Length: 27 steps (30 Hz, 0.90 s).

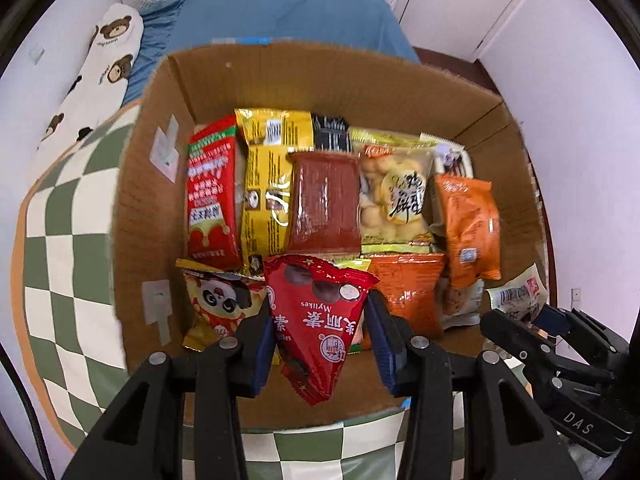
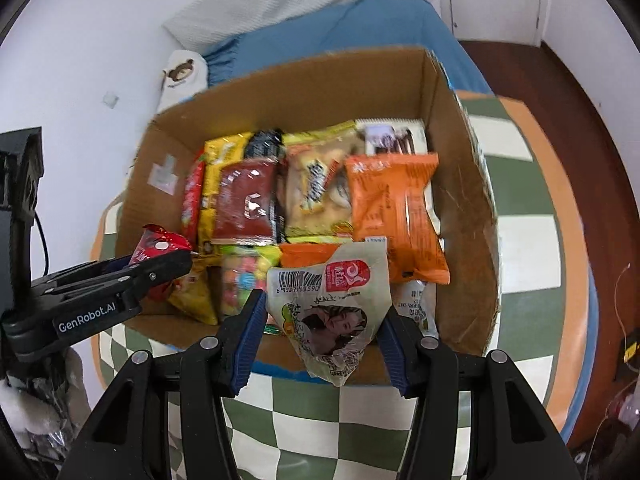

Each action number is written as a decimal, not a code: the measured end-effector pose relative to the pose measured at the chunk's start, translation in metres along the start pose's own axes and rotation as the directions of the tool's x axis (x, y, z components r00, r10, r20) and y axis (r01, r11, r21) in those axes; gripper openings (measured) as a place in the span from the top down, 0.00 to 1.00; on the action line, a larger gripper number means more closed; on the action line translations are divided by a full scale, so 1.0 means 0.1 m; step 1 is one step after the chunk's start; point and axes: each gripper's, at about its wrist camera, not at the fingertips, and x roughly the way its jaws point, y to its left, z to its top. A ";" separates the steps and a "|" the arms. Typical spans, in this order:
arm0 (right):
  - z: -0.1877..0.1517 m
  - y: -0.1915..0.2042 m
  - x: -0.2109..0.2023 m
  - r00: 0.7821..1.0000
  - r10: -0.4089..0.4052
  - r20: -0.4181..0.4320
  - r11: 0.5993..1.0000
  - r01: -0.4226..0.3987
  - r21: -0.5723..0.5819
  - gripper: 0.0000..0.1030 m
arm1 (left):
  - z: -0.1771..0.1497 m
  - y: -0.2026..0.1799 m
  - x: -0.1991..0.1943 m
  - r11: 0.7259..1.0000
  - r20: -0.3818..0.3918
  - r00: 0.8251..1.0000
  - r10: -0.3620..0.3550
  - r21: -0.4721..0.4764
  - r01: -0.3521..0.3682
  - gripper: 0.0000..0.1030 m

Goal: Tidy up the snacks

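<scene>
Bright, even indoor light in both my views, no hard shadows. Strong fisheye bend, black vignette in all corners. Glare on the glossy red packet [image 2: 246, 196] around center and on the yellow wrapper [image 1: 266, 184]. Motion blur on the box rim [image 2: 320, 64] toward 12 o'clock; right view softer overall than left.

snack packets [image 1: 324, 200] in box [image 1: 152, 200] | box on table [image 1: 68, 240]
</scene>
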 end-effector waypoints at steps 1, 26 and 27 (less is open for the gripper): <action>0.00 -0.02 0.05 1.000 -0.010 -0.018 1.000 0.010 0.005 0.44 | 0.00 0.00 0.06 1.000 -0.017 1.000 0.003 -0.003 -0.003 0.61; 0.06 -0.09 -0.08 0.968 -0.244 0.057 0.970 0.245 0.000 0.03 | -0.10 0.03 -0.04 0.994 0.067 0.992 0.103 -0.042 -0.100 0.01; 0.04 -0.08 -0.14 0.967 -0.244 0.069 0.970 0.245 0.000 0.03 | -0.12 0.02 -0.10 0.994 0.080 0.991 0.108 -0.041 -0.105 0.01</action>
